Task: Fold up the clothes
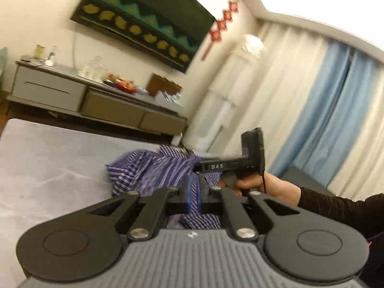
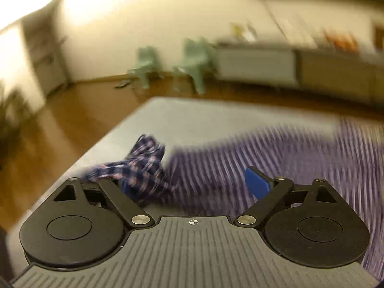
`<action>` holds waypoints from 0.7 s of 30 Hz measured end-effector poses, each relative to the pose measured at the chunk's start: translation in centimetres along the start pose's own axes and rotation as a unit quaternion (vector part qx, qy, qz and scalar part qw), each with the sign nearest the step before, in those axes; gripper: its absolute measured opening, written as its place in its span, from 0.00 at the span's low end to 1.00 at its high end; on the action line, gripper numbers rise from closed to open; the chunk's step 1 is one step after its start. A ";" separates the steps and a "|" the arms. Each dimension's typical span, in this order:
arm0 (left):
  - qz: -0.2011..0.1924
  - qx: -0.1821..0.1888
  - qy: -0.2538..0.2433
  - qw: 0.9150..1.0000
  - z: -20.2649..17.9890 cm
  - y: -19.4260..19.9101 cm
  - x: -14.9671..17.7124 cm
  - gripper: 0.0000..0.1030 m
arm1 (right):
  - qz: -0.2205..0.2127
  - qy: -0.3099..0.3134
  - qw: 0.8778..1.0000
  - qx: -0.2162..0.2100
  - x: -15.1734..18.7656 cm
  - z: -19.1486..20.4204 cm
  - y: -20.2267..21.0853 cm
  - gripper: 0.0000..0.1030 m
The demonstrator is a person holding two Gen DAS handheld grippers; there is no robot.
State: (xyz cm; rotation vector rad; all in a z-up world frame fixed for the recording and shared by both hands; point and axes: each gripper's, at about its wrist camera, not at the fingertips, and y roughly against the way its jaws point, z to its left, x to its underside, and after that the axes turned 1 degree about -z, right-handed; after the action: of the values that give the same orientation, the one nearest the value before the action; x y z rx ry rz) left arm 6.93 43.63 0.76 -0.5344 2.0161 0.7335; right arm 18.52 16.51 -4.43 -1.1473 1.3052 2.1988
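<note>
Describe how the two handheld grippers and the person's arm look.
Both grippers, left gripper and right gripper, have black linkages, round black discs, silver rivets, ribbed grey bodies and blue pads. The right gripper's handle reads "DAS". The sleeve is dark.

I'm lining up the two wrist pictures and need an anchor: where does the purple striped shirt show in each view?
Left wrist view: the purple striped shirt lies crumpled at centre on the grey surface, just beyond the shut left tongs, which pinch a fold of it.
Right wrist view: it fills the right and lower centre, blurred, beyond the open right tongs.
Shared landmark: the long grey cabinet against the far wall.
</note>
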 end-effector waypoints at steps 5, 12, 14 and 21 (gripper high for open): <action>0.062 -0.105 -0.074 0.990 -3.8 -4.5 1.7 0.44 | 0.019 -0.193 0.981 0.006 4.8 -6.9 0.9 0.80; 0.155 -0.155 -0.180 0.959 -5.5 -13.4 4.2 0.65 | 0.011 -0.287 0.953 -0.092 7.4 -7.9 0.1 0.83; 0.177 -0.162 -0.211 0.948 -6.1 -14.9 5.2 0.69 | 0.021 -0.278 0.955 -0.105 7.5 -7.1 -1.2 0.84; 0.175 -0.173 -0.227 0.942 -6.1 -14.2 5.9 0.69 | 0.064 -0.153 0.978 -0.125 6.5 -2.9 -5.6 0.01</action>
State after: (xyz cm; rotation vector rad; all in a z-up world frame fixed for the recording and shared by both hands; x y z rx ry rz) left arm 9.06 28.64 -5.86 -0.1703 1.5647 1.3159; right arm 19.38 16.23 -13.46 -0.7772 1.0209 2.5688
